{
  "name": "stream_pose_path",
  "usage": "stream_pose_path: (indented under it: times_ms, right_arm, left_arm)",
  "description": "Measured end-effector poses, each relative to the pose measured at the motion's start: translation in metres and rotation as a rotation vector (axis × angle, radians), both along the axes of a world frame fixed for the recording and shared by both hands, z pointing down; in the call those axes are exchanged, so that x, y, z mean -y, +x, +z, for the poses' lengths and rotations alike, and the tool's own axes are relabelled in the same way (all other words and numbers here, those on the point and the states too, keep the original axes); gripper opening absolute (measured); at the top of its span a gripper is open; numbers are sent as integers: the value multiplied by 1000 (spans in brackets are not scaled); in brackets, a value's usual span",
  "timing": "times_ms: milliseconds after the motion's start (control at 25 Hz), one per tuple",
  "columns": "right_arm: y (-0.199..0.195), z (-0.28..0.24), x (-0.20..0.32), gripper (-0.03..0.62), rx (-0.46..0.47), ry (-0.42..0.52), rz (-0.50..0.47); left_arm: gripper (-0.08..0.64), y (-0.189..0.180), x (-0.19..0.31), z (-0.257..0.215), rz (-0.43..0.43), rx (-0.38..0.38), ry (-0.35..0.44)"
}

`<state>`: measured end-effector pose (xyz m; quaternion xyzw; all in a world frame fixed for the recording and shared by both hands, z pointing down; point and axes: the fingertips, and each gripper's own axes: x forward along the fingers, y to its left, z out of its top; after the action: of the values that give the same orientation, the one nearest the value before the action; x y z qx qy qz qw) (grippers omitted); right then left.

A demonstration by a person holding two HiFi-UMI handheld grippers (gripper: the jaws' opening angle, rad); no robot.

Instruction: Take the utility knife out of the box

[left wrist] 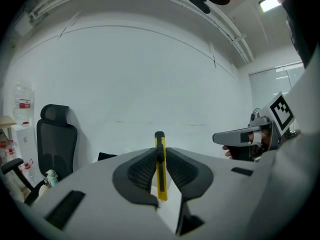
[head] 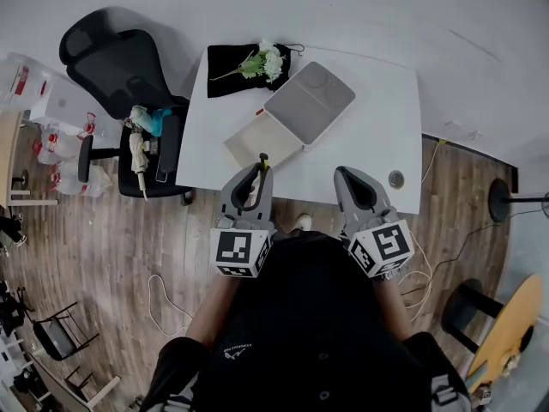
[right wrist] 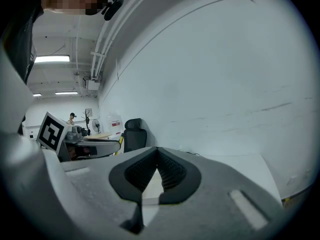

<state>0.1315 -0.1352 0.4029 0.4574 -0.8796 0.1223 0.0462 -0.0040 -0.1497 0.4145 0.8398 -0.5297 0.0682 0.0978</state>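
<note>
Knife (left wrist: pixel 160 176) upright in left gripper (head: pixel 260 169)

Smooth white table (head: pixel 377 127), wood-plank floor (head: pixel 129 247), matt grey box (head: pixel 310 101).

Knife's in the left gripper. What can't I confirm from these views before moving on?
Utility knife blade: left gripper view, the fingers cover its sides; head view too small.
Box interior: head view only, too small to tell whether anything remains.
Red item beside the box: head view, too small to identify.
</note>
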Motion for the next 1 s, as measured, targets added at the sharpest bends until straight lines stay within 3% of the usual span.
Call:
stream_pose_path:
  times_ms: [320,1000]
  right_arm:
    - [2,-41,4,5,52,76,-2]
    - [-1,-114,15,5,52,230,-19]
  left_arm:
    - [61,-1,6,-32,-19,-14,66]
    - [61,-21,26,-115,-66,-36,238]
